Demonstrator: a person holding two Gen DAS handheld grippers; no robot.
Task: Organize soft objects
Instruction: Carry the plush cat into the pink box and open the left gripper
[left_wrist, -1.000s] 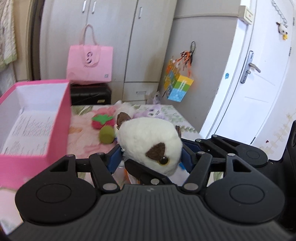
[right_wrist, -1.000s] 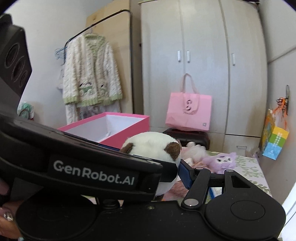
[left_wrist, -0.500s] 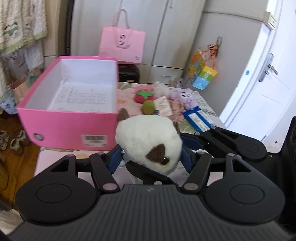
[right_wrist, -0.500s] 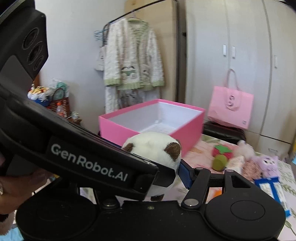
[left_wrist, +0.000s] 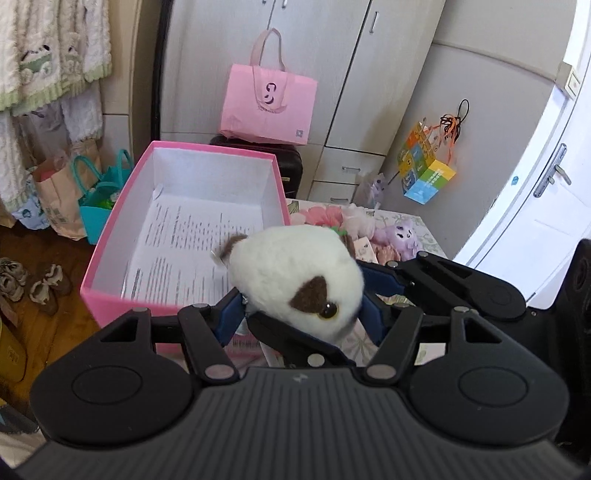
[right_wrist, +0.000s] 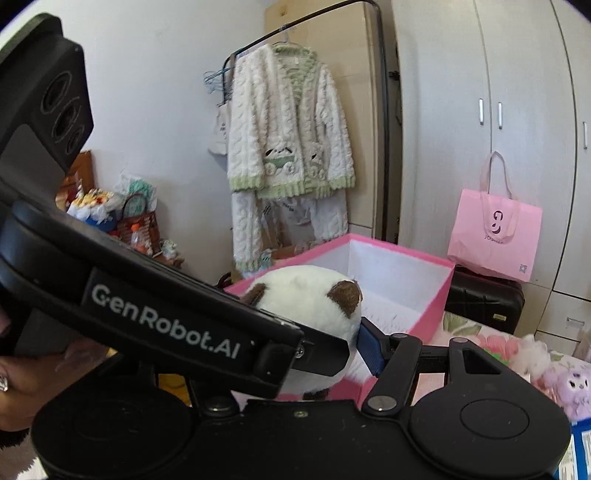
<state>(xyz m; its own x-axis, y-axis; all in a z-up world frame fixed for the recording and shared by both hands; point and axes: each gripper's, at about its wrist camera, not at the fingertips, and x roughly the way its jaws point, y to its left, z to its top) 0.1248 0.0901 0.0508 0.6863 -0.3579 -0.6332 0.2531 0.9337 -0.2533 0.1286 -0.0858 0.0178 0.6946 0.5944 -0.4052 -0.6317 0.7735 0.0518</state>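
Left wrist view, item in transit: white plush toy (left_wrist: 295, 280), clamped by our left gripper (left_wrist: 299, 314) and right gripper (right_wrist: 332, 347). Just ahead: pink box (left_wrist: 110, 295), holding paper only. Beyond, right: other plush toys (left_wrist: 399, 236), unsorted. Stowing barely begun.

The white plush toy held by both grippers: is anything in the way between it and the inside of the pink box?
Nothing visible blocks it. The white plush toy sits between the left gripper and right gripper, just in front of the pink box. The box is open on top and holds only printed paper.
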